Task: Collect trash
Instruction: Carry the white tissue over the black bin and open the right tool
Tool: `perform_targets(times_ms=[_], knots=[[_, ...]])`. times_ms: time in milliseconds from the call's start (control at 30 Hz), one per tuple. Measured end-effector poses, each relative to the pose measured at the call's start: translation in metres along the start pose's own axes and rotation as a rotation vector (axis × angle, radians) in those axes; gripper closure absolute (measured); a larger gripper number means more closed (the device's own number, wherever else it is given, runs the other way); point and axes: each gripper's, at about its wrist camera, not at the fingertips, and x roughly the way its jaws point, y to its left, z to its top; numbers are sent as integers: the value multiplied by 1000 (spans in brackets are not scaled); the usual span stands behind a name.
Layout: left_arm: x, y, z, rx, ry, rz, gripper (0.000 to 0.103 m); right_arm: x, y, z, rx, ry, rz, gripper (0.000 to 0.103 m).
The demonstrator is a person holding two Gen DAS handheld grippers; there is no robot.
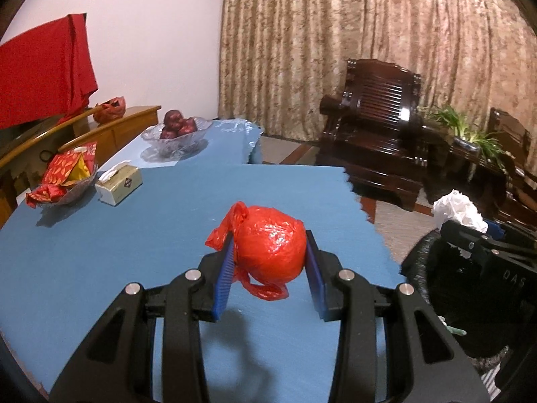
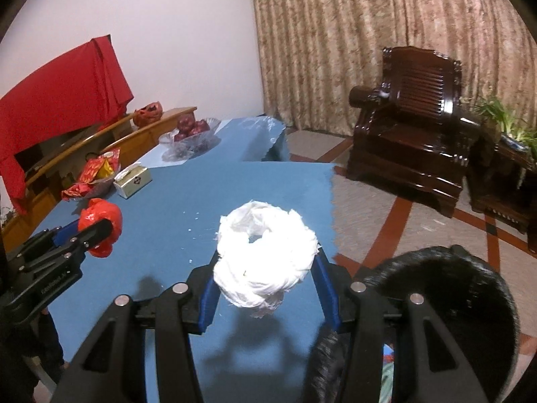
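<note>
My left gripper point(image 1: 270, 252) is shut on a tied red plastic bag point(image 1: 270, 248) and holds it above the blue table point(image 1: 100, 252). In the right wrist view the left gripper point(image 2: 97, 231) shows at the left with the red bag point(image 2: 100, 218). My right gripper point(image 2: 265, 265) is shut on a crumpled white tissue wad point(image 2: 265, 255), held above the table's right edge point(image 2: 330, 208). The tissue wad point(image 1: 458, 208) also shows in the left wrist view, over a black bin point(image 1: 446, 285). The black bin point(image 2: 446, 302) lies right below my right gripper.
On the table's left stand a tissue box point(image 1: 119, 184), a glass bowl of red snack packets point(image 1: 67, 178) and a glass bowl of apples point(image 1: 176, 131). A wooden cabinet point(image 1: 110, 131) with red cloth lies behind. Dark wooden armchairs point(image 1: 379, 141) and plants stand to the right.
</note>
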Motion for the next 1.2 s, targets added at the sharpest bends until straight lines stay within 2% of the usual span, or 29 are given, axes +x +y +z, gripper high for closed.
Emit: perform_targets(times_ms=[467, 767, 1200], knots=[[-27, -49, -15, 63, -16, -98, 65, -48, -33, -23, 33, -22, -77, 53], [-32, -69, -18, 75, -31, -141, 65, -71, -48, -33, 50, -44, -127, 53], [-32, -114, -20, 128, -39, -256, 65, -97, -95, -43, 122, -61, -229, 53]])
